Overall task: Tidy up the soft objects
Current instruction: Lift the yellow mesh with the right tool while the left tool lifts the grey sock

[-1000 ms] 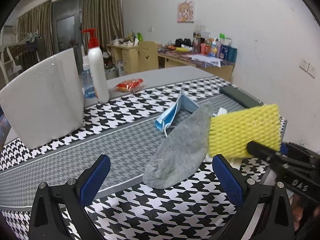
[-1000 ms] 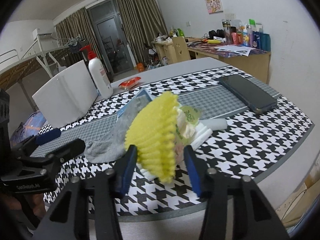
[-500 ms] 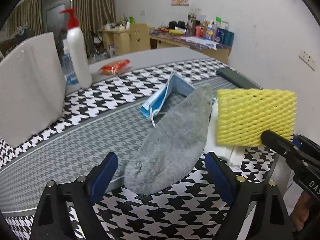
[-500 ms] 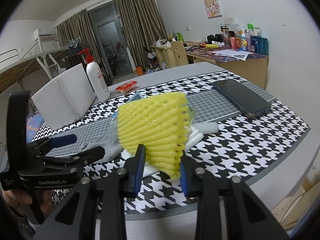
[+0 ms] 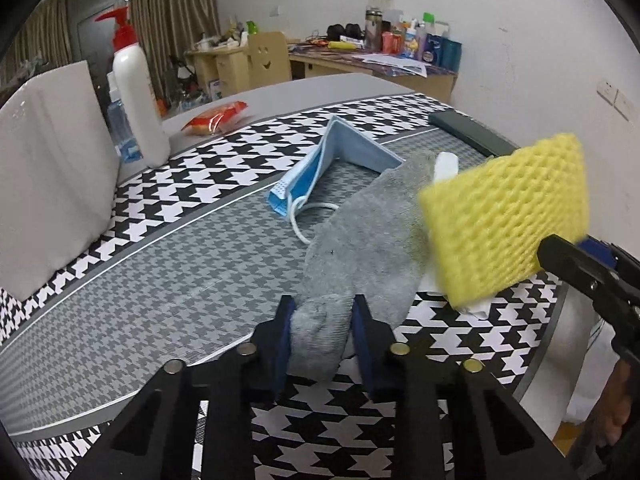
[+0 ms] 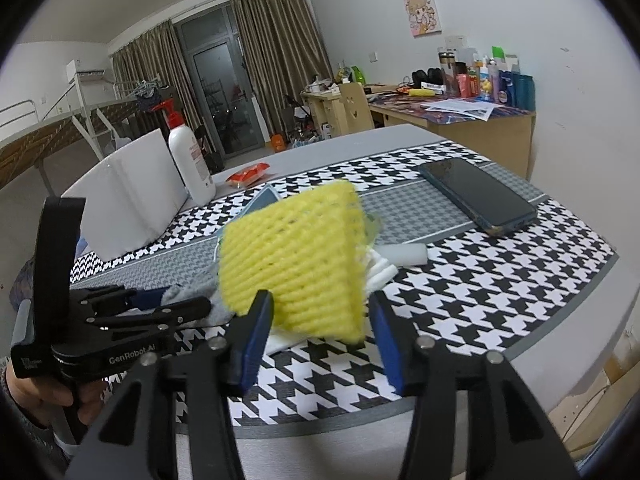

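Houndstooth cloth, black and white, covers the counter [image 5: 168, 280]. On it lies the grey sock [image 5: 368, 240] — fuzzy, long, limp — its near end pinched as the left hand-held gripper [image 5: 322, 334] closes on it. Just beside it, the yellow foam net [image 6: 296, 256], a ribbed mesh sleeve, sits between the right hand-held gripper [image 6: 320, 332] — jaws opening, pads apart from it.

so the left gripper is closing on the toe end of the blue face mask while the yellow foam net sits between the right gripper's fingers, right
Not the mask. In the left wrist view the left gripper is closing on the end of the grey sock; the blue face mask lies untouched farther back. The yellow foam net does sit between the right gripper fingers, which are opening.
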Motion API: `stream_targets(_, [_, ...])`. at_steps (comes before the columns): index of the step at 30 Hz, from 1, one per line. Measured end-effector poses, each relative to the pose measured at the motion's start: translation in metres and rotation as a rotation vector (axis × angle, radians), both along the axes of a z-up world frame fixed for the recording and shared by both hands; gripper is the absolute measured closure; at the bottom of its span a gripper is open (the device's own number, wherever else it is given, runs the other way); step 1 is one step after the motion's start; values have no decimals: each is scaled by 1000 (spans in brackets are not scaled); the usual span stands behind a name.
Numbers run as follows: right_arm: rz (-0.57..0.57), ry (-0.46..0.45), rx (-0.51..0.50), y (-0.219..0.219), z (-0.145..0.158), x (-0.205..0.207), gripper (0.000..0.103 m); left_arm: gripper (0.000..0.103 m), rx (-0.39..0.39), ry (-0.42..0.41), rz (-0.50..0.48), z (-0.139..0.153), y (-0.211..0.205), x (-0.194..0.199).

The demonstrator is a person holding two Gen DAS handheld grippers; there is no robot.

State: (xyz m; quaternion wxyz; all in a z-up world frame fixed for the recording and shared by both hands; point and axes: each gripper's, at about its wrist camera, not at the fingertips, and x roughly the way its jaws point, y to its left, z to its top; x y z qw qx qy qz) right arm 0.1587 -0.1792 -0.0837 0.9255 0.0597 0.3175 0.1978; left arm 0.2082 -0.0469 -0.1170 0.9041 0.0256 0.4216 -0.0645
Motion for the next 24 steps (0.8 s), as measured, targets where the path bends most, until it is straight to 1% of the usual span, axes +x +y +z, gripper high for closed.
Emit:
stream_targets(3, [3, 8, 18, -4, -1, 0, 48, 86, 3, -3, -15, 1, -3, -1])
stream_targets(6, [3, 16, 40, -7, -2, 2, 50, 87, 0, -4, -22, 1, -4, -1])
stream_targets(8, [10, 26, 48, -7, -4, 5, 55, 88, -3, -7, -28, 1, -4, -3])
stream_targets(10, [17, 31, 56, -7, -5, 7, 59, 89, -8, -10, -27, 2, -5, -5])
stream_targets(11, [22, 32, 60, -7, -6, 8, 66, 89, -12, -9, -28, 2, -4, -5])
stream_targets(12, [24, 32, 64, -7, -6, 8, 68, 89, -16, -7, -29, 2, -4, -5])
stream_targets(17, [28, 36, 63, -8, -5, 3, 68, 90, -36, -23, -24, 7, 0, -10])
stream_targets(19, [45, 41, 80, -8, -4, -1, 66, 90, -48, -30, -30, 10, 1, -13])
stream_targets(21, [47, 45, 86, -6, -4, -2, 50, 90, -55, -40, -34, 13, 1, -17])
stream_targets(23, [53, 51, 85, -4, -6, -2, 43, 90, -69, -50, -38, 17, 3, -21])
stream_targets(24, [55, 52, 82, -2, -6, -2, 43, 90, -75, -54, -37, 19, 5, -23])
